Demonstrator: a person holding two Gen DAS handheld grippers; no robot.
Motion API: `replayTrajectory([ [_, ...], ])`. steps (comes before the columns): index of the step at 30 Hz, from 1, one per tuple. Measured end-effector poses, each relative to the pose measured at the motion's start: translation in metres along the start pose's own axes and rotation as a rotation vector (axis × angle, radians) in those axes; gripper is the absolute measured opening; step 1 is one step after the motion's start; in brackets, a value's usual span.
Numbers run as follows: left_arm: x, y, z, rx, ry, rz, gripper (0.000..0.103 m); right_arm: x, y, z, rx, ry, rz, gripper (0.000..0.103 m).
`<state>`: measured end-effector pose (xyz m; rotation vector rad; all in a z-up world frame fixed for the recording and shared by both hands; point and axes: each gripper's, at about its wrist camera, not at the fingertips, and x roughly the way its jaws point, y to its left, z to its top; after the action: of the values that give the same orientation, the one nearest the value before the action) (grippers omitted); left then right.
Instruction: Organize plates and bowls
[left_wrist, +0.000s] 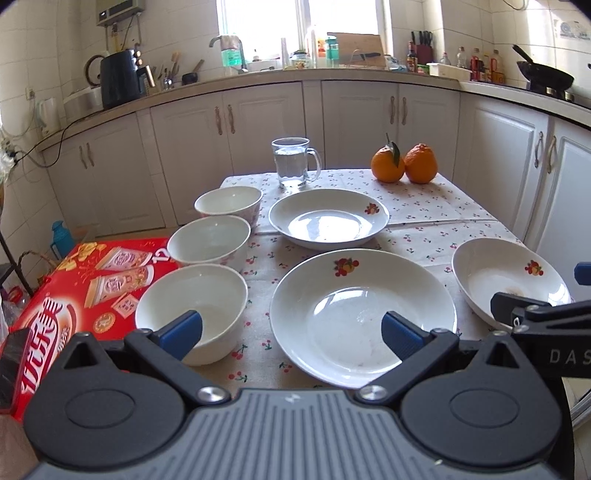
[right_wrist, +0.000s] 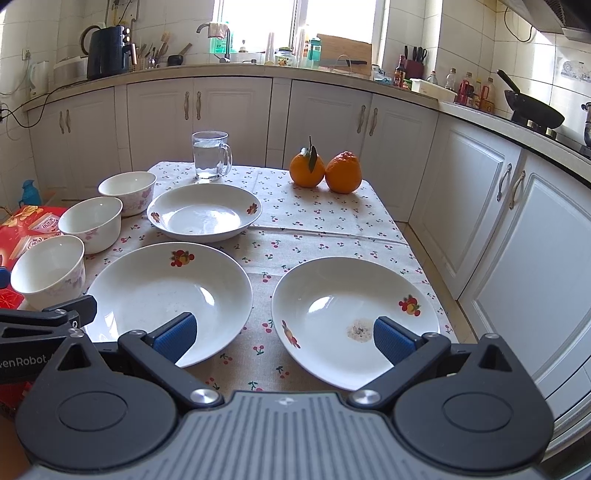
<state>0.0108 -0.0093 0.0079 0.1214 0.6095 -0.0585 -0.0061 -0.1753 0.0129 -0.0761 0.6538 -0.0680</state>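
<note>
Plates lie just ahead: I see stained plate (right_wrist: 354, 321) under right claw (right_wrist: 283, 338), middle plate (left_wrist: 364, 317) under left claw (left_wrist: 291, 334), both claws open, holding nothing.

Along the left of the frame, three bowls in a column on the bench (right_wrist: 332, 221): nearest bowl (right_wrist: 50, 271) lower left, middle bowl (right_wrist: 90, 223) just behind, touching or nearly so, far bowl (right_wrist: 127, 192) behind that. Right of those, near-left plate (right_wrist: 166, 295) at centre left, near-right plate (right_wrist: 351, 317) beside it at lower right, apart, and far plate (right_wrist: 205, 212) behind the near-left one. Toward the top, at the bench's far edge, glass mug (right_wrist: 210, 155) behind the far plate, two oranges (right_wrist: 325, 171) side by side, touching, to its right; at far left, beside the bowls, a printed box (right_wrist: 26, 229).
</note>
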Motion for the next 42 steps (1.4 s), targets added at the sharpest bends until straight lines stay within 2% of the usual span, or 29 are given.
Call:
replayTrajectory([
  [3, 0.000, -0.002, 0.004, 0.017, -0.012, -0.011, 0.102, 0.001, -0.004, 0.003, 0.002, -0.009, 0.009, 0.103],
  [10, 0.011, 0.000, 0.014, 0.002, 0.014, -0.103, 0.102, 0.007, -0.016, 0.006, -0.007, -0.020, 0.060, 0.103],
  [12, 0.013, 0.000, 0.017, -0.003, 0.008, -0.107, 0.102, 0.008, -0.022, 0.006, -0.006, -0.026, 0.072, 0.103],
  [17, 0.022, -0.003, 0.025, 0.029, -0.012, -0.118, 0.102, 0.013, -0.051, 0.006, 0.007, -0.030, 0.103, 0.103],
  [22, 0.035, -0.006, 0.034, 0.016, 0.003, -0.221, 0.102, 0.021, -0.089, -0.001, 0.032, -0.015, 0.171, 0.103],
  [26, 0.047, -0.016, 0.041, 0.013, 0.029, -0.263, 0.102, 0.029, -0.110, -0.017, 0.013, 0.022, 0.170, 0.103],
  [28, 0.054, -0.023, 0.044, 0.024, 0.049, -0.287, 0.102, 0.036, -0.116, -0.026, -0.003, 0.052, 0.166, 0.103],
  [32, 0.067, -0.038, 0.052, 0.050, 0.091, -0.352, 0.102, 0.046, -0.122, -0.043, -0.017, 0.100, 0.226, 0.103],
  [42, 0.088, -0.084, 0.065, 0.219, 0.131, -0.414, 0.102, 0.076, -0.126, -0.059, -0.069, 0.146, 0.261, 0.103],
])
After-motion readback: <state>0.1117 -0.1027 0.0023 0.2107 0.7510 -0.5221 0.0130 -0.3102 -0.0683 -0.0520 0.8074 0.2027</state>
